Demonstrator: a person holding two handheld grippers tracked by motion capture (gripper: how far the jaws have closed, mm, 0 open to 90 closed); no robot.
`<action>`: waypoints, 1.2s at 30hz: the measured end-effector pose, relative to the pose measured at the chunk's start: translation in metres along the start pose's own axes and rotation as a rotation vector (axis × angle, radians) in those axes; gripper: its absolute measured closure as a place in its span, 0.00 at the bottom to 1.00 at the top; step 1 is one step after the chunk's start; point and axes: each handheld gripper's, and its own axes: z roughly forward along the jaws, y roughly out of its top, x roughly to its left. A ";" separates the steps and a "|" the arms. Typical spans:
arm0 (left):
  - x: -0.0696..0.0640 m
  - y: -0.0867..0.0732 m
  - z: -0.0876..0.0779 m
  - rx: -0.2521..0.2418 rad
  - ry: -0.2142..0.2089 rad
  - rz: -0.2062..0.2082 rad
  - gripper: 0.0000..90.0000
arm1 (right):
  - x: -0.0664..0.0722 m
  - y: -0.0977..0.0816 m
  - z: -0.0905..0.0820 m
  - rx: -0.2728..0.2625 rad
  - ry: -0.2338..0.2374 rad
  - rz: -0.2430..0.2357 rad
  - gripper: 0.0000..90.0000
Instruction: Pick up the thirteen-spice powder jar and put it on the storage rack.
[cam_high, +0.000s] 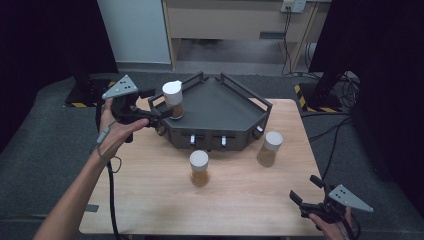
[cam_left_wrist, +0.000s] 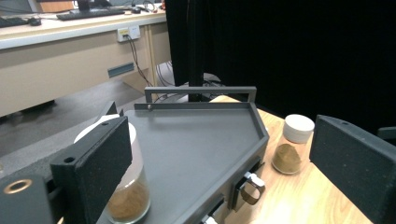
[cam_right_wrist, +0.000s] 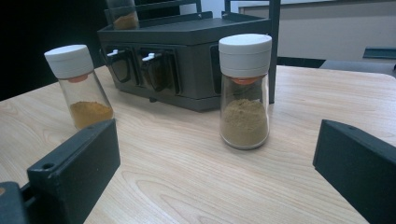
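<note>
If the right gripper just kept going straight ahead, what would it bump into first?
Probably the spice jar with the white lid, standing between the right gripper's open fingers' line; the dark rack sits behind it.

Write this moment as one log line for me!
left gripper: open beside spice jar on rack | right gripper: open, holding nothing | two jars on table

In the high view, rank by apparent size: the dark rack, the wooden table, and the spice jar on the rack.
1. Wooden table, largest.
2. Dark rack.
3. Spice jar on the rack, smallest; it looks about the same size as the two jars on the table.
</note>
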 end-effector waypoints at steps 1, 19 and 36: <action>-0.001 -0.002 -0.003 -0.004 -0.002 0.000 0.05 | 0.000 0.000 0.000 0.000 0.000 0.000 0.01; -0.033 -0.041 -0.039 -0.017 0.002 0.070 0.05 | 0.001 0.001 0.000 0.004 -0.003 -0.002 0.01; -0.054 -0.090 -0.050 -0.022 0.040 0.051 0.05 | 0.001 0.001 0.000 0.003 -0.002 -0.005 0.01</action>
